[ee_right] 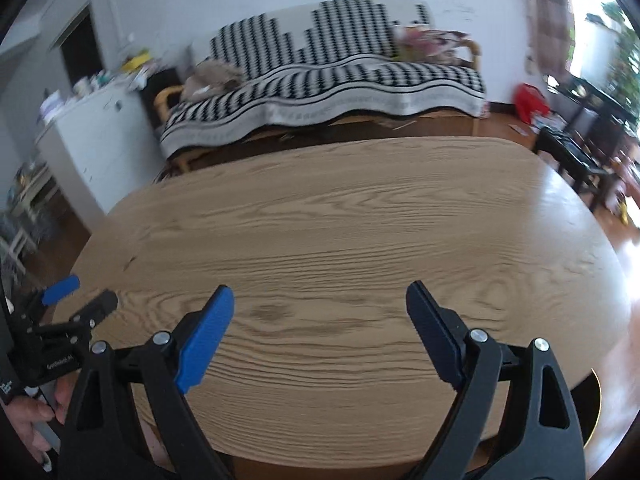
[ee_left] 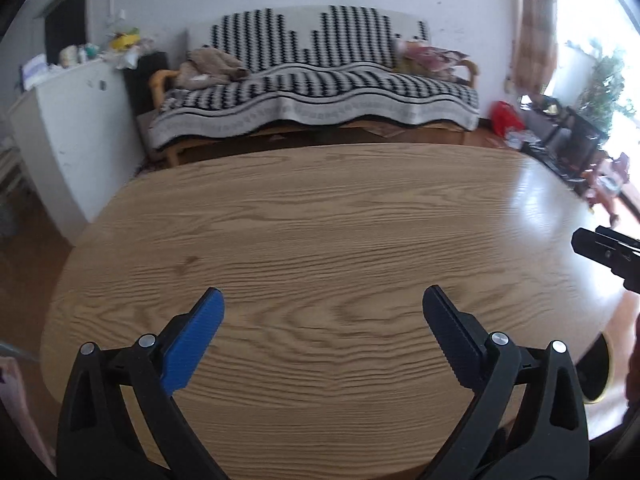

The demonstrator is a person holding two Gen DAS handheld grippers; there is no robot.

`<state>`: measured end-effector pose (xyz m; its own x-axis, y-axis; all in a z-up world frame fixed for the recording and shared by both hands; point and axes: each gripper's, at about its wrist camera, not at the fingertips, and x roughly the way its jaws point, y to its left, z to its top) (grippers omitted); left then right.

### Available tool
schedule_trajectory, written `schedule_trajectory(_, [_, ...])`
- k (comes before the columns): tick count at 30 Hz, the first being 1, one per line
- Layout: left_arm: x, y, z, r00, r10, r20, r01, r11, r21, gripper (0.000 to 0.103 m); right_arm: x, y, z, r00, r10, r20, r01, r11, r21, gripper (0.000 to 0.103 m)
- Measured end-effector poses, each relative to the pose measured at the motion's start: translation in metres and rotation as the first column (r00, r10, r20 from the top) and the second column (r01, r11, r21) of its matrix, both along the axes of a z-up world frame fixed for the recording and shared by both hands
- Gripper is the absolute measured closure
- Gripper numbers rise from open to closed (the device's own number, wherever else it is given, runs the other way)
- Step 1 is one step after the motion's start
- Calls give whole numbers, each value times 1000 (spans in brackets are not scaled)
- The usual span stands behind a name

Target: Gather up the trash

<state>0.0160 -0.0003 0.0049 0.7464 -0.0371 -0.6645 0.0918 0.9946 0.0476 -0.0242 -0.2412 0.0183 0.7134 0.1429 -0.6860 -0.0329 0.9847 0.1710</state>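
Two grippers hang over one wooden table [ee_left: 320, 232], an oval top with strong grain and a bright glare patch at its right end; no trash shows on its surface in either wrist view. Behind the table stands a sofa [ee_left: 316, 92] under a black-and-white zigzag throw, with a brown bundle of cloth [ee_left: 212, 66] at its left end and a pink patterned heap [ee_left: 430, 54] at its right. White cabinet [ee_left: 76, 128] to the left carries small bottles and a yellow item, too blurred to name. Red bag [ee_left: 506, 118] sits on the floor right of the sofa, its contents not discernible. Dark round container with a yellow rim [ee_left: 596, 376] shows just past the table's near right edge; what it holds cannot be told. Left gripper [ee_left: 322, 320]: jaws wide apart, blue pads, nothing between them. Right gripper [ee_right: 320, 316]: jaws likewise spread, nothing between them. Person's hand [ee_right: 28, 424] grips the left tool's handle at the lower left of the right wrist view. Small white lettering on that tool's body is too blurred to read.
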Motion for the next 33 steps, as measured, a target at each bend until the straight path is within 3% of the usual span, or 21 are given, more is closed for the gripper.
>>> schedule_trajectory(2, [1,10,-4,1000,17,0,-17,999,34,6,6,22,-5,1000,28,-9,-28,999,-21,18])
schedule_trajectory(6, [9,34,-8,997,68,-23,-67,997,32,6,12,47,-14,998,59,-23,-60,997,-39,18])
schedule_trajectory(12, [10,56,-11,993,109,-44,-110,994,-12,6,24,62,-27,996,69,-55,-71,996,-46,18])
schedule_trajectory(33, [4,47,-12,995,89,-35,-89,996,-10,6,15,49,-29,996,57,-67,-60,997,-41,17])
